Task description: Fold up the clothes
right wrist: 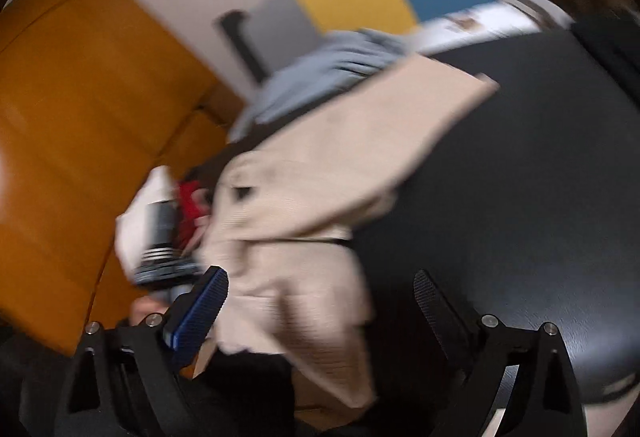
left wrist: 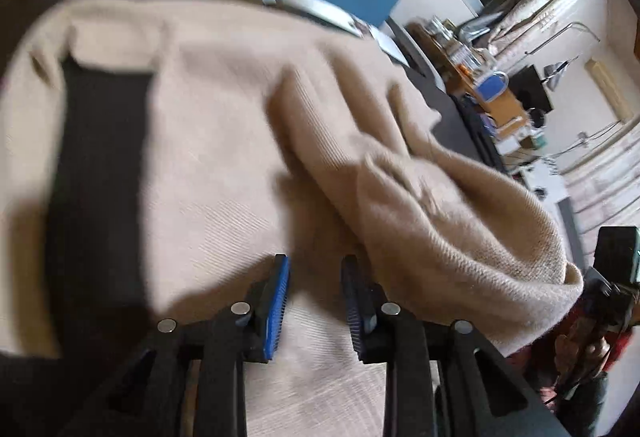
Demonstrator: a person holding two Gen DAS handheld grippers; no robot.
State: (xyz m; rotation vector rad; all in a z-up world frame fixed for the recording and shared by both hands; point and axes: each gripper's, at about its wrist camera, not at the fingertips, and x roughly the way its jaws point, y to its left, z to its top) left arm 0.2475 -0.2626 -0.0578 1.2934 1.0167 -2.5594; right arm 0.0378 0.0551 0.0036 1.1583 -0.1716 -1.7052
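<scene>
Beige ribbed garment (left wrist: 224,141), bunched and creased (partly folded) on black table (right wrist: 520,157)

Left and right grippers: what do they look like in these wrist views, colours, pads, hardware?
Both are black, angular two-finger frames with cut-out openings and round silver bolt heads. The left gripper has ribbed pads: one bright blue, the other dark. The right gripper likewise has one blue textured pad and one dark one. No cables or markings are clearly visible.
</scene>
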